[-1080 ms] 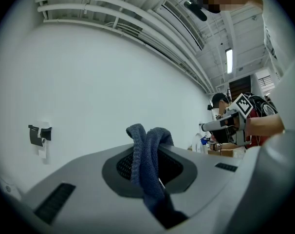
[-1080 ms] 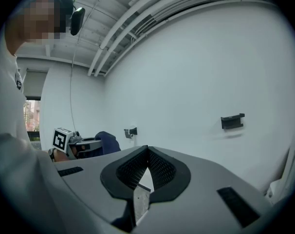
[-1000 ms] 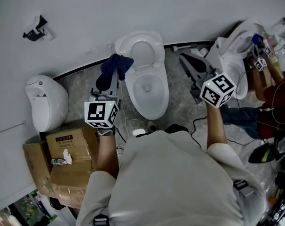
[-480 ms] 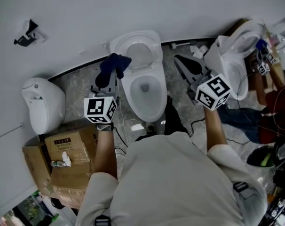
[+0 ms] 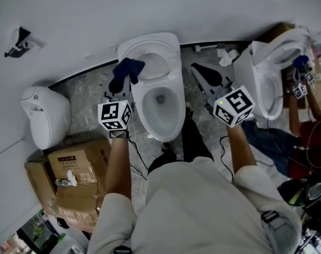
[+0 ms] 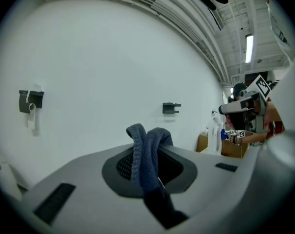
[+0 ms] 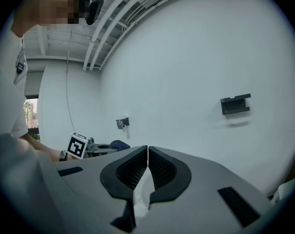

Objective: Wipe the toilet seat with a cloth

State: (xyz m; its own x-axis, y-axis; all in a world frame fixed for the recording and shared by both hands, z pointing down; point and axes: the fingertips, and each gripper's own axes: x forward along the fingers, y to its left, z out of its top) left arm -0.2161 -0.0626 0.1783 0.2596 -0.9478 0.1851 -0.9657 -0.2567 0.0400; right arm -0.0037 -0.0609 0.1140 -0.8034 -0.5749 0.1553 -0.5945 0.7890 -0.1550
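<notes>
A white toilet [image 5: 174,107] stands against the wall in the middle of the head view, with its seat ring around the open bowl. My left gripper [image 5: 130,74] is shut on a dark blue cloth [image 5: 124,73], which overlaps the back left of the seat rim; whether it touches I cannot tell. In the left gripper view the cloth [image 6: 146,152] bunches up between the jaws of the left gripper [image 6: 148,136] and hangs over them. My right gripper [image 5: 196,67] hovers to the right of the toilet, shut and empty. The right gripper view shows the right gripper [image 7: 147,148] with its jaws pressed together.
A second toilet [image 5: 266,75] stands at the right, where another person's arm [image 5: 295,107] holds grippers. A white wall-hung fixture [image 5: 41,115] is at the left, with cardboard boxes [image 5: 70,176] below it. Cables lie on the grey floor [image 5: 91,91]. Black brackets [image 5: 15,41] sit on the wall.
Both grippers have come lower and nearer the toilet. The left one has carried the cloth from beside the toilet over the back left of the seat rim.
</notes>
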